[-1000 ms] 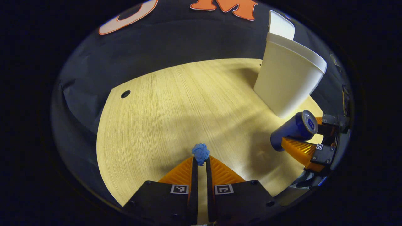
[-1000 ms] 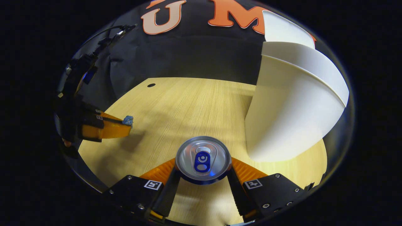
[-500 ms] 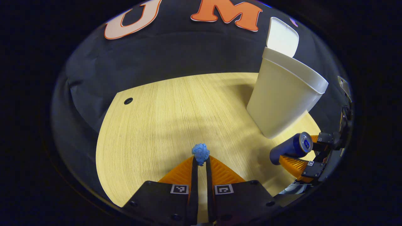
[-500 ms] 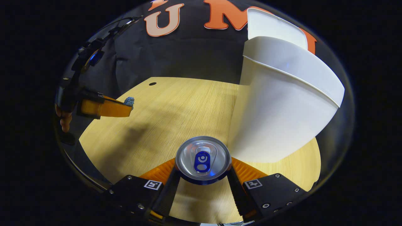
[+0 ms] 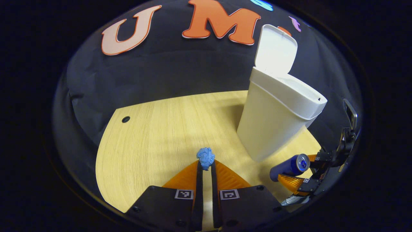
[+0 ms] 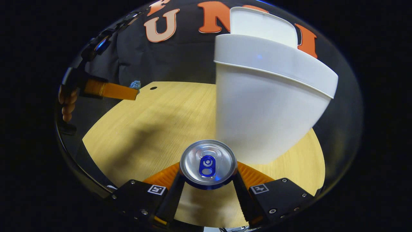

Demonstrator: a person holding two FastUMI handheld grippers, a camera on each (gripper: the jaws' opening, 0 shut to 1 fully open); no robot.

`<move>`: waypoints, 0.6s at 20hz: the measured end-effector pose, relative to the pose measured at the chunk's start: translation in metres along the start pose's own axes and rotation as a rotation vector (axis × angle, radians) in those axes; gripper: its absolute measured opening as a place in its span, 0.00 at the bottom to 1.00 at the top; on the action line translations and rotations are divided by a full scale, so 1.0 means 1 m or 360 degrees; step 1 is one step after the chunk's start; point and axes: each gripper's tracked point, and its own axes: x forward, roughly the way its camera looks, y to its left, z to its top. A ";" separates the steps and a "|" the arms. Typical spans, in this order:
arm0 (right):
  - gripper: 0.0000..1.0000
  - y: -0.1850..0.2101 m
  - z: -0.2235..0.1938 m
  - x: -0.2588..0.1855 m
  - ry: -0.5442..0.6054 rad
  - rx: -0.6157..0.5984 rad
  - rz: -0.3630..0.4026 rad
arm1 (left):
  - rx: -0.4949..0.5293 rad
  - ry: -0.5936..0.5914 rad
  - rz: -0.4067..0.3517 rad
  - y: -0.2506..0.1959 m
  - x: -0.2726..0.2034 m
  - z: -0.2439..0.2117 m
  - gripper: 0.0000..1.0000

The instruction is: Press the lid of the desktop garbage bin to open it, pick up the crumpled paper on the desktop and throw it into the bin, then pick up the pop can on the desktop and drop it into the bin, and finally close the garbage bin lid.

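The left tool [image 5: 205, 165] is clamped on the crumpled paper [image 5: 206, 157], a small blue wad pinched between its two fingertips and held above the desk [image 5: 154, 141]. In the right gripper view the same tool reaches in from the left with the wad at its tip, and the fingers of a hand [image 6: 66, 104] show behind it.

The right tool [image 6: 208, 180] grips the pop can [image 6: 208, 162], both fingers pressed on its sides, with the silver top and pull tab facing the camera. In the left gripper view the can is held off the desk, tilted, just beside the foot of the garbage bin [image 5: 273, 122].

The white bin stands upright on the desk, its lid [image 5: 275, 50] swung up and open.
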 end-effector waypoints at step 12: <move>0.80 -0.072 -0.015 -0.016 -0.0001 0.0015 -0.0039 | 0.0051 -0.0391 -0.0165 -0.094 -0.017 0.113 0.16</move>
